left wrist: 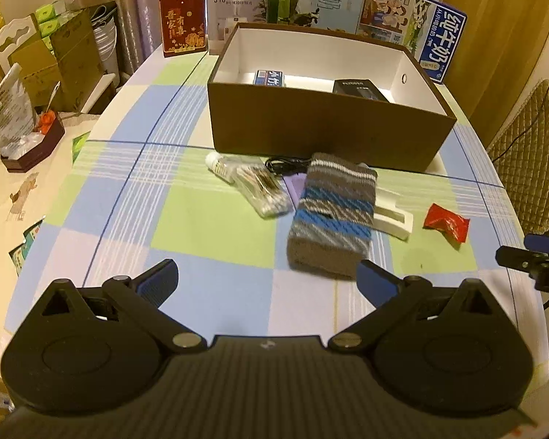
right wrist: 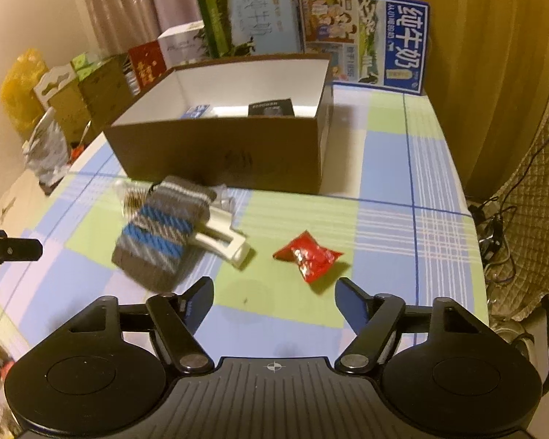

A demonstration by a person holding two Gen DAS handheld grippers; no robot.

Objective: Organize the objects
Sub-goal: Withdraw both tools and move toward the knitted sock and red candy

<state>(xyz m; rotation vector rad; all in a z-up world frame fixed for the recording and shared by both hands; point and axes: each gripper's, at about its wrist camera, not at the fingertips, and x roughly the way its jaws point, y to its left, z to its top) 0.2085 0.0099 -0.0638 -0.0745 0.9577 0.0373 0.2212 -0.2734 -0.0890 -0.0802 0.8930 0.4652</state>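
Observation:
A brown cardboard box (left wrist: 325, 131) (right wrist: 216, 153) stands open on the checked tablecloth, with a blue packet (left wrist: 269, 77) and a black box (left wrist: 358, 89) inside. In front of it lie a striped knitted pouch (left wrist: 333, 216) (right wrist: 164, 234), a clear pack of cotton swabs (left wrist: 261, 188), a small bottle (left wrist: 217, 166), a black cable (left wrist: 285, 164), a white plastic holder (left wrist: 393, 217) (right wrist: 223, 239) and a red wrapper (left wrist: 447, 222) (right wrist: 309, 256). My left gripper (left wrist: 269, 280) is open, just short of the pouch. My right gripper (right wrist: 274, 298) is open, just short of the red wrapper.
Milk cartons (left wrist: 413, 25) (right wrist: 362, 40), a humidifier box (left wrist: 234, 11) and a red box (left wrist: 182, 22) stand behind the brown box. Cardboard boxes and bags (left wrist: 44, 55) crowd the left. A quilted chair (left wrist: 530, 146) (right wrist: 530, 219) stands at the right table edge.

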